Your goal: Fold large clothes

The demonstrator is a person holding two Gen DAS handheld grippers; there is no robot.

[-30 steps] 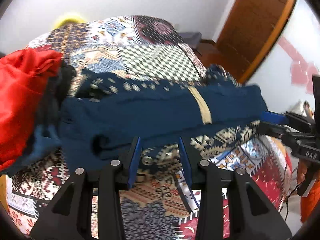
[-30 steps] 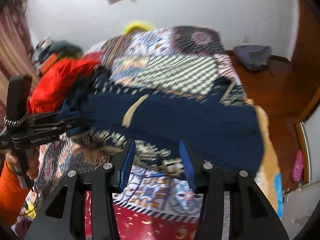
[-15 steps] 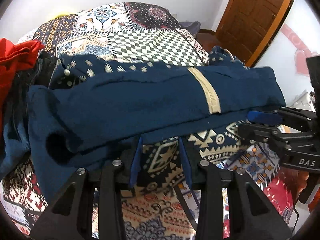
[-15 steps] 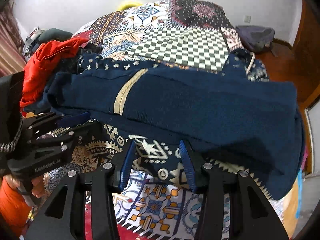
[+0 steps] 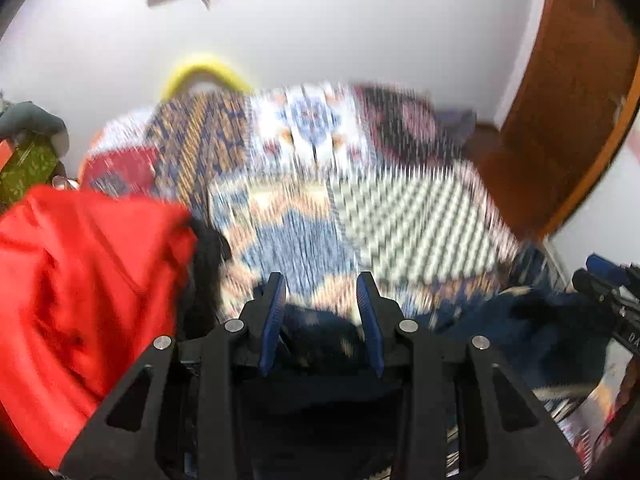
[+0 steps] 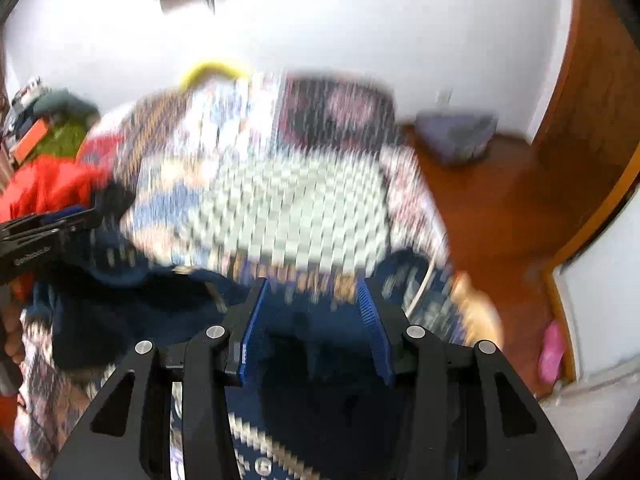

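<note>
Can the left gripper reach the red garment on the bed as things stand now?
Probably yes. The red fabric garment lies just beside the left gripper, nothing standing between them. But dark blue cloth sits between its fingers, so it seems occupied.

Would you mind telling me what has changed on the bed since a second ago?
Both grippers, left gripper and right gripper, have swung up and forward over the navy garment, whose folded cloth now sits between and beneath their fingers; whether either grips it is unclear. The red garment and patchwork bedspread stayed put.
</note>
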